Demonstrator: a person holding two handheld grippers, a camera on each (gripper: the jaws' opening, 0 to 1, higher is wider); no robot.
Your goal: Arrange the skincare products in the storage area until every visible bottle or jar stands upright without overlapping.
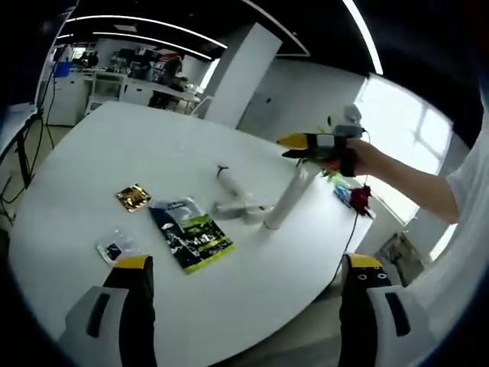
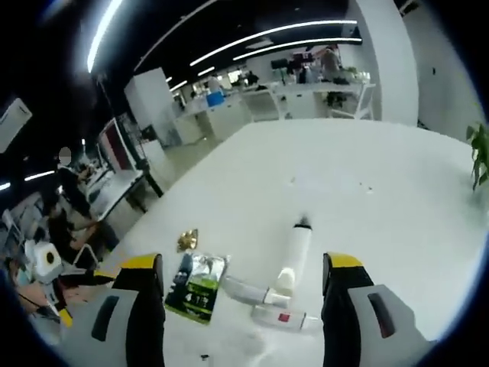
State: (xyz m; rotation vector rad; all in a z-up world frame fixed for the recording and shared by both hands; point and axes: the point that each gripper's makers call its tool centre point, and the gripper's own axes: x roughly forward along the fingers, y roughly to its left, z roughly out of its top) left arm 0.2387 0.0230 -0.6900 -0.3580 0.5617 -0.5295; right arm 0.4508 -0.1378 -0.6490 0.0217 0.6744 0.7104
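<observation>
I read the task as barely begun: no tube stands upright yet, and most of the arranging is left.

Left gripper [image 1: 248, 306]: my jaws are spread wide and hold nothing. They hang over the near edge of the round white table [image 1: 114, 145], well short of the products.

Right gripper [image 1: 325, 147]: in the left gripper view it sits above the far-right edge of the table, carried by a hand [image 1: 365, 159]. A long white tube [image 1: 286, 200] leans up from the tabletop toward it, cap end down. I cannot tell whether the jaws pinch the tube's upper end or merely hover at it. In the right gripper view the jaws [image 2: 244, 313] appear spread, with the long tube [image 2: 294, 252] lying between them further out.

Product positions, left gripper view:
- A slim tube with a dark tip [image 1: 229, 182] lies flat near the table's middle.
- A short tube [image 1: 243, 208] lies flat just beside the long tube's cap; the two appear to touch or overlap.
- A green-and-black packet [image 1: 191, 233] lies flat toward the near edge.
- A gold sachet [image 1: 134, 196] and a clear sachet [image 1: 114, 248] lie apart from it, toward the left edge.

Remaining, in my judgement: stand each tube upright and separate the overlapping pair.
</observation>
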